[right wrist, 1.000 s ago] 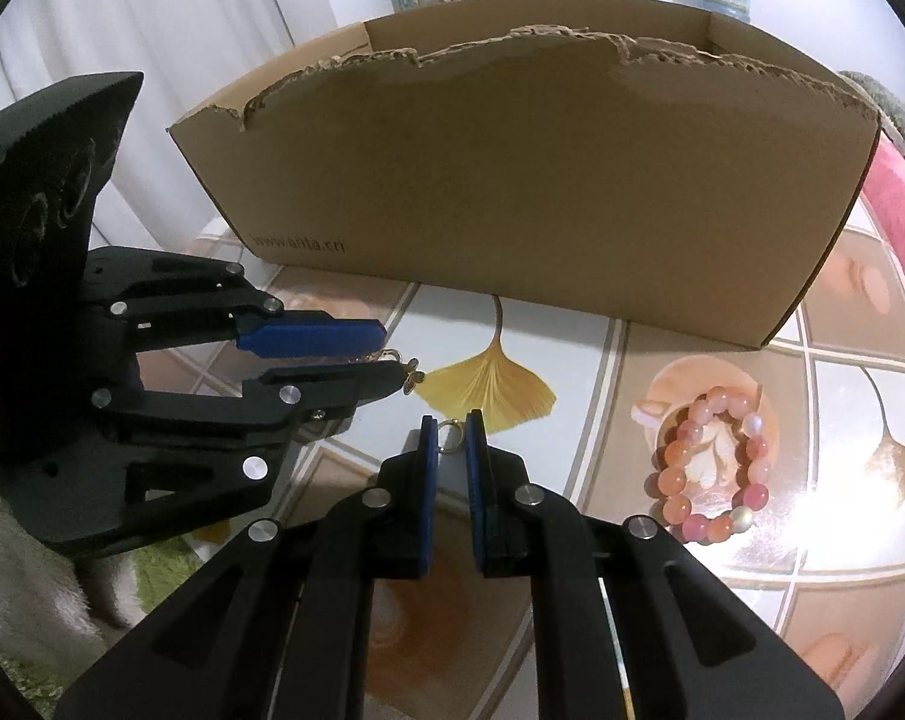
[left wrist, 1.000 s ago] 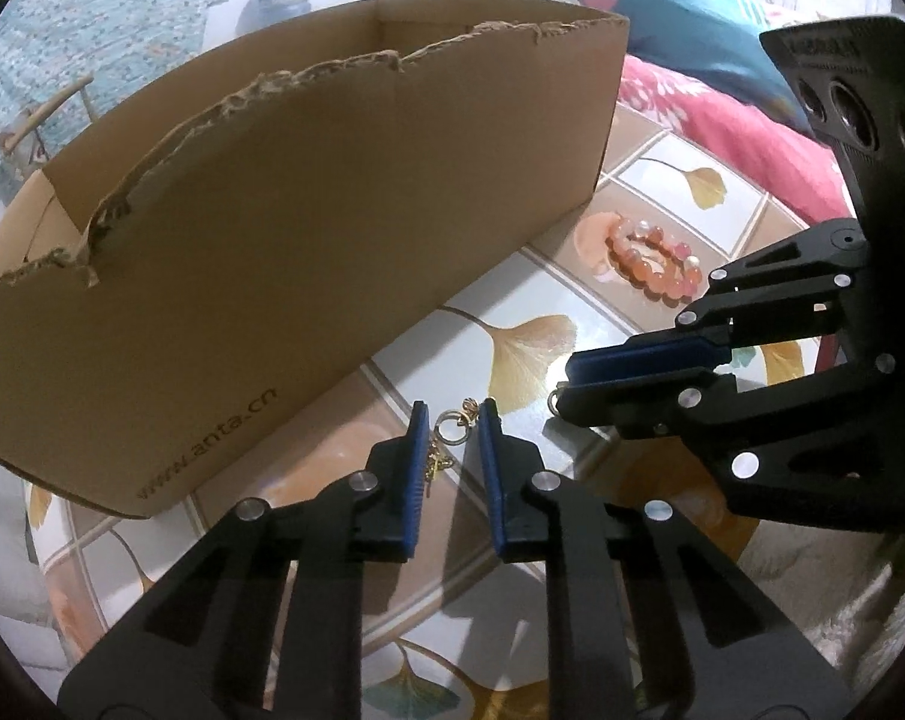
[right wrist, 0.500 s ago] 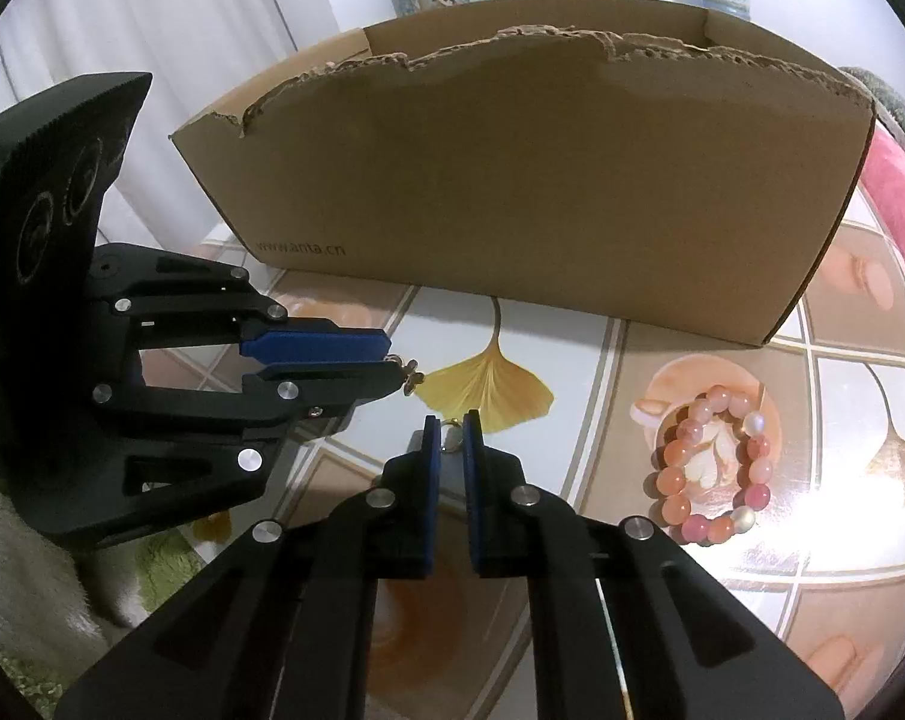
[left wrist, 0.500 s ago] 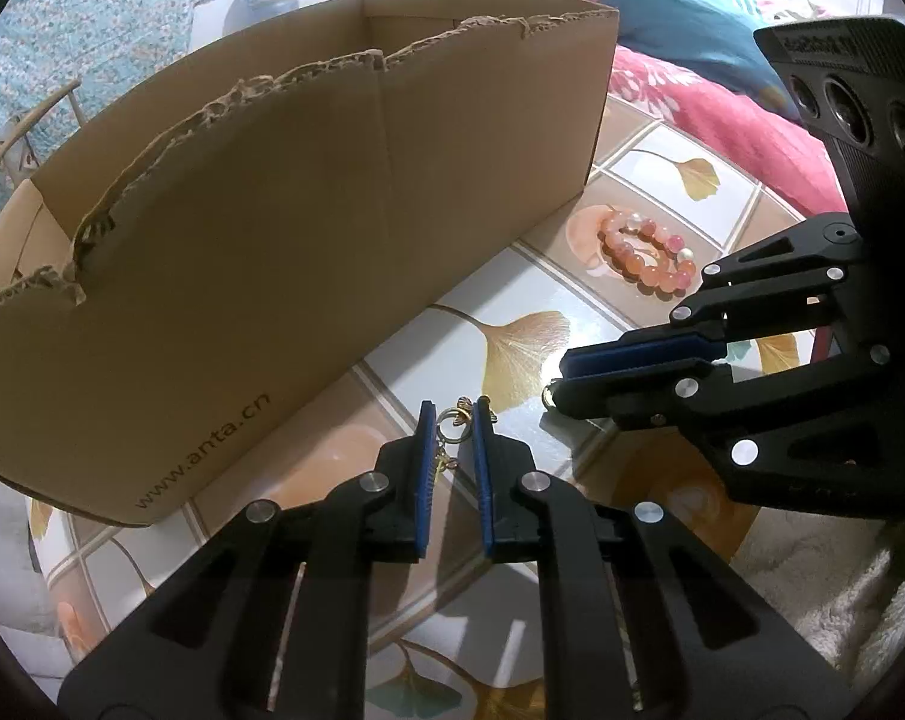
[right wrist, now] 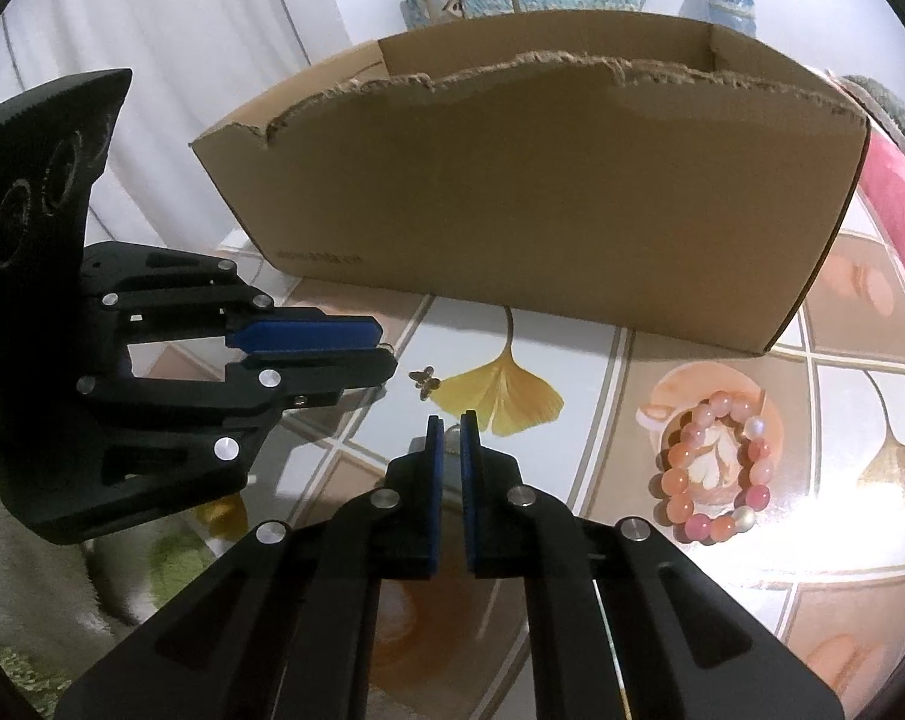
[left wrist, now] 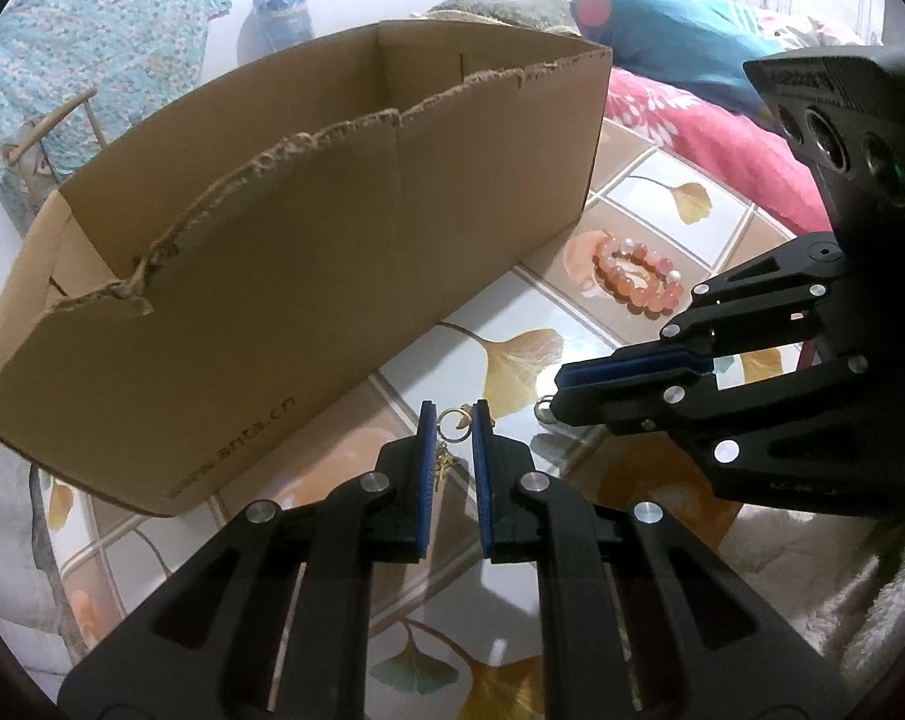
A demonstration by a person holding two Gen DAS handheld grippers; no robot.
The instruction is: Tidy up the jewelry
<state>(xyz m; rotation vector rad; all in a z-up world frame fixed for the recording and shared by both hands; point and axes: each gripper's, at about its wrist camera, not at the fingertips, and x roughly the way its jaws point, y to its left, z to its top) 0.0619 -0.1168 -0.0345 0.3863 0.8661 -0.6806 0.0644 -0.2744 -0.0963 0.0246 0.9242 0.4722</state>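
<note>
The torn cardboard box point(right wrist: 530, 192) walled off the far side of the tiled tabletop point(right wrist: 572, 360). Open tabletop lay between the box and the beaded bracelet point(right wrist: 716, 468) at right. The left gripper point(right wrist: 386, 369) blocked the left.

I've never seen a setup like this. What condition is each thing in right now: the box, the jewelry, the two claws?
Box: upright, open on top, front edge torn.
Bracelet: lying flat, untouched.
Left gripper: shut on a gold earring at its tips.
Right gripper: shut on a small ring.
</note>
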